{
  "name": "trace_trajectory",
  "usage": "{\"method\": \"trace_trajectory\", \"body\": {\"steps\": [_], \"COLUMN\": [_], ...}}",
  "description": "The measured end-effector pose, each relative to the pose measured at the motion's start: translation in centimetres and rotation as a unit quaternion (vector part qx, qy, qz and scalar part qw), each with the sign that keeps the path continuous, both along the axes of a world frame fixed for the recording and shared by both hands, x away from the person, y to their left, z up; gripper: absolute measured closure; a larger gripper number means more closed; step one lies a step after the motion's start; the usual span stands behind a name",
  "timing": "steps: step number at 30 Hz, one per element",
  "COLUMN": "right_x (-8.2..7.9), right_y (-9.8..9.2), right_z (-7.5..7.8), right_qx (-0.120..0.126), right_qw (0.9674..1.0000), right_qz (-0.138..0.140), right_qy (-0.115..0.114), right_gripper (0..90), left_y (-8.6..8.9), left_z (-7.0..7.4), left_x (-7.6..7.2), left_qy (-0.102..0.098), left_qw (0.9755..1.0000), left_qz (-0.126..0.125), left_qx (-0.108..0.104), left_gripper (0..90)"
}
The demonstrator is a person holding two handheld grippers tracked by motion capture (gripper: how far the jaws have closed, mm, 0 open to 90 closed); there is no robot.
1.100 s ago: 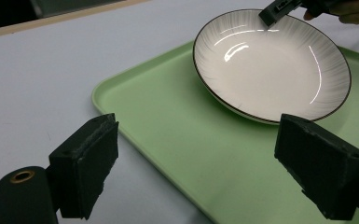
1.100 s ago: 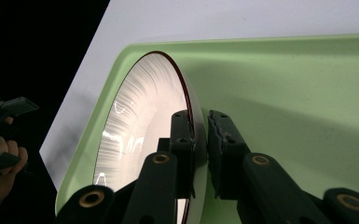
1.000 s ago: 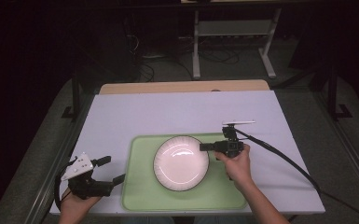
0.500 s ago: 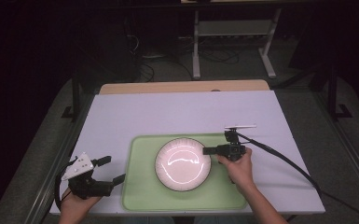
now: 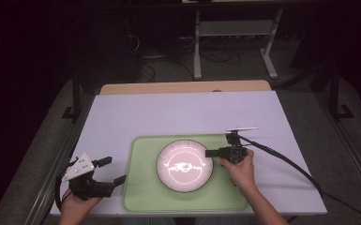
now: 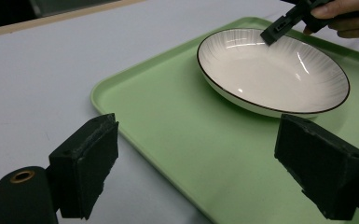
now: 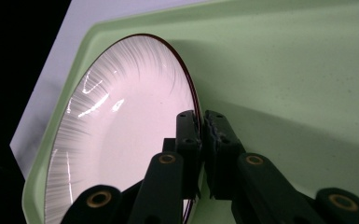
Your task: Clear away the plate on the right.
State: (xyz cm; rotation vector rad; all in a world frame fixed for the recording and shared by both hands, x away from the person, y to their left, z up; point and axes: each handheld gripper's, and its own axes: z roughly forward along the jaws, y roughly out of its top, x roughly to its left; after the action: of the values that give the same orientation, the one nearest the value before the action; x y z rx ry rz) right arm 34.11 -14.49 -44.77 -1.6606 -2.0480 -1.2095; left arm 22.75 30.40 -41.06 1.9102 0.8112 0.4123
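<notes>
A white bowl-like plate [image 5: 185, 165] with a thin dark rim lies on a pale green tray [image 5: 143, 197] at the table's front middle. My right gripper [image 5: 211, 153] comes in from the right and is shut on the plate's right rim. In the right gripper view its jaws pinch the rim [image 7: 200, 123], one inside the plate [image 7: 121, 140] and one outside, over the tray [image 7: 284, 70]. My left gripper [image 5: 111, 171] rests open at the front left, just off the tray's left edge. Its pads frame the tray [image 6: 177, 135], the plate [image 6: 270, 70] and the right gripper [image 6: 272, 33] beyond.
The tray lies on a white tabletop [image 5: 183, 112] with a wooden strip [image 5: 183, 87] along its far edge. A black cable [image 5: 286, 161] trails from the right gripper off to the right. Beyond the table are a dark floor and a metal stand [image 5: 234, 33].
The right hand and gripper have slid a little toward the table's front at the plate's right rim, and the plate has shifted slightly right. The left gripper has kept still.
</notes>
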Motion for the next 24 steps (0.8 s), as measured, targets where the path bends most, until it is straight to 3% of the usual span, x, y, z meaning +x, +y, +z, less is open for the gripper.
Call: {"method": "trace_trajectory", "body": {"steps": [24], "right_x": [-0.36], "right_y": [-0.11], "right_z": [-0.33], "right_qx": [-0.002], "right_qw": [0.9999], "right_qz": [-0.001], "right_qy": [-0.011], "right_gripper": [83.3], "left_y": [-0.05], "left_z": [-0.04], "left_x": [0.00], "left_qy": [0.001], "left_qw": [1.0000], "left_qz": [-0.001], "left_qx": [0.001], "left_gripper": [13.4]}}
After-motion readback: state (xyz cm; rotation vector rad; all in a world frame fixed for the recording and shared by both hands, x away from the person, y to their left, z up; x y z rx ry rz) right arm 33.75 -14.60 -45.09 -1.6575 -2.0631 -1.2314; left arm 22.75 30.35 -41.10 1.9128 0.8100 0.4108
